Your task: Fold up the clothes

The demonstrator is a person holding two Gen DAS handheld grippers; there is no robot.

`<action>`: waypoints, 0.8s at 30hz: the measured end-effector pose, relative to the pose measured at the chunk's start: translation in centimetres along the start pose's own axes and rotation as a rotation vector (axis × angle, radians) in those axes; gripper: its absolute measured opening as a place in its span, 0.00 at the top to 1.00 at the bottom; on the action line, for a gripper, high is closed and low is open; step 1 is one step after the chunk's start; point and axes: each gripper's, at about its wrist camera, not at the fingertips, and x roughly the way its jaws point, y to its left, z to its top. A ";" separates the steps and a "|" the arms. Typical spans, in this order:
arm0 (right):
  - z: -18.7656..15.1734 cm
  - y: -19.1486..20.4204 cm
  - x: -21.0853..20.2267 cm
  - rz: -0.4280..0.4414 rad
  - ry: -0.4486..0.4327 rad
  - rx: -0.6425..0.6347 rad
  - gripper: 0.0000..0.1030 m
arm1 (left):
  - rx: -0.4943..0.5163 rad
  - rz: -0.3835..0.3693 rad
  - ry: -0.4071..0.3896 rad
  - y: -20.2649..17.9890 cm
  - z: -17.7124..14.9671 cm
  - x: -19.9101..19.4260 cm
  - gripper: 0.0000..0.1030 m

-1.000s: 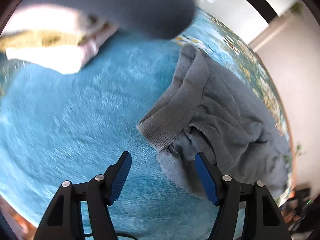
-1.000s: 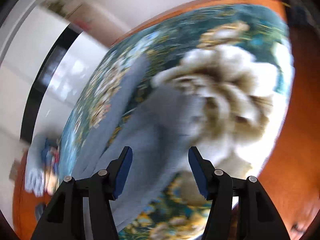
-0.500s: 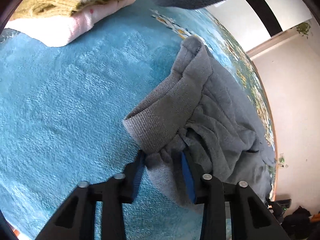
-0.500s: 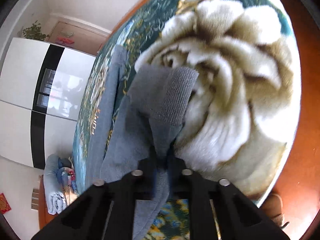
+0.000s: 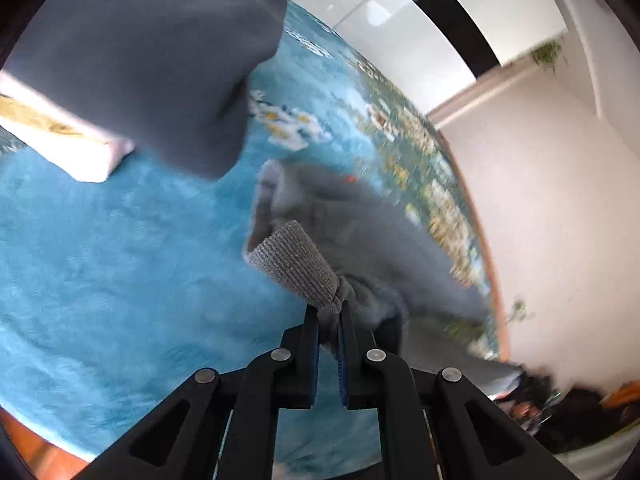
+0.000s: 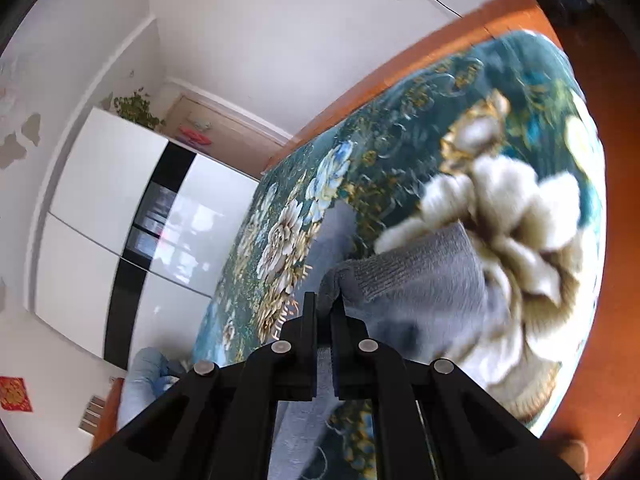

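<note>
I judge I'm at the lift-and-spread step: both tongs are clamped on ribbed cuffs of the grey garment [image 5: 360, 232], which trails down over the blue floral blanket [image 5: 100, 272] in the middle of the left view. The left tongs [image 5: 329, 326] pinch one cuff [image 5: 298, 266] at lower centre, pointing forward. The right tongs [image 6: 324, 312] grip the other cuff [image 6: 404, 268], angled up toward the wall. Next I'd need to draw the two apart evenly and lay the cloth flat.
</note>
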 end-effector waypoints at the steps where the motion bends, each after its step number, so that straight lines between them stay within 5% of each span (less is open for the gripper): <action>1: 0.6 1.2 0.6 -0.012 0.003 -0.017 0.95 | -0.023 0.002 -0.009 -0.4 0.8 0.7 0.92; 10: 4.2 8.7 10.6 -0.196 0.061 -0.140 0.95 | -0.285 0.037 -0.076 -0.7 8.4 9.5 0.92; 15: 4.2 9.0 18.5 -0.329 0.116 -0.137 0.95 | -0.275 0.120 -0.095 -0.7 12.2 13.7 0.92; 20: 4.1 8.2 24.3 -0.350 0.177 -0.135 0.92 | -0.265 0.204 -0.065 0.7 15.2 18.2 0.88; 24: 3.7 7.0 24.9 -0.253 0.208 -0.138 0.59 | -0.264 0.210 -0.028 1.1 15.5 19.4 0.82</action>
